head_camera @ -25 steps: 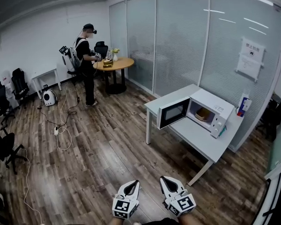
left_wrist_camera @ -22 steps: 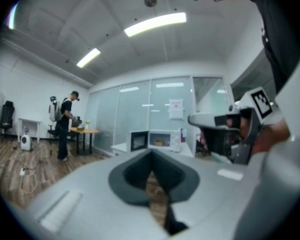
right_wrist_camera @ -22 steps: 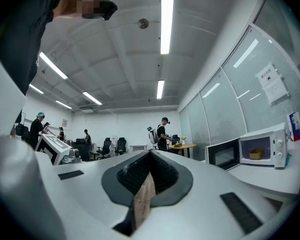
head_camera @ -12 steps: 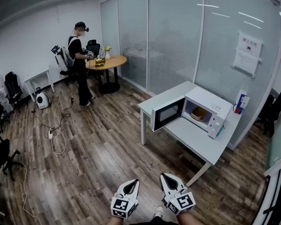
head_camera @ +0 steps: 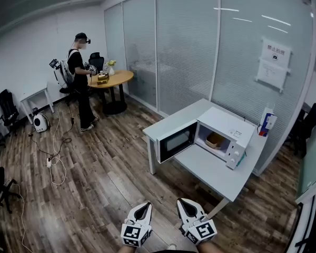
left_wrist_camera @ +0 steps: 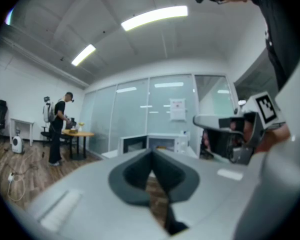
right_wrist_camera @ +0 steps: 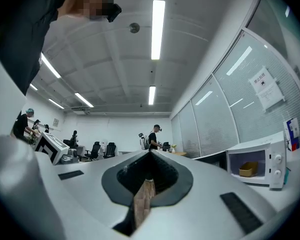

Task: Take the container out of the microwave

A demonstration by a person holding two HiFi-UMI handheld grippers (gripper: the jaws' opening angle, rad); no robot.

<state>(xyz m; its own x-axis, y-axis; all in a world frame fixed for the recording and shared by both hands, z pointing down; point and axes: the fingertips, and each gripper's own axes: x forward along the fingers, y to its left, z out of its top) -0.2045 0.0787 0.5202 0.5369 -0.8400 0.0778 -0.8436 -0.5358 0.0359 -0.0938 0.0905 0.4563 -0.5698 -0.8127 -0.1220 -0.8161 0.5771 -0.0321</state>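
Observation:
A white microwave (head_camera: 229, 132) stands on a white table (head_camera: 206, 166) by the glass wall, its door (head_camera: 175, 141) swung open to the left. Inside sits a tan container (head_camera: 215, 139), which also shows in the right gripper view as a tan container (right_wrist_camera: 248, 169) in the microwave (right_wrist_camera: 260, 165). My left gripper (head_camera: 143, 208) and right gripper (head_camera: 183, 203) hang side by side at the bottom edge, well short of the table, both shut and empty. The left gripper (left_wrist_camera: 151, 152) points level at the microwave (left_wrist_camera: 160, 144). The right gripper (right_wrist_camera: 150, 153) also has its tips together.
A person with a backpack (head_camera: 80, 81) stands at a round wooden table (head_camera: 113, 78) far left. Cables (head_camera: 52, 159) lie on the wood floor, and office chairs (head_camera: 8, 108) line the left wall. A carton (head_camera: 267, 122) stands on the white table beside the microwave.
The microwave and its table have drawn nearer and shifted left in the head view. Both grippers stay shut, side by side at the bottom edge.

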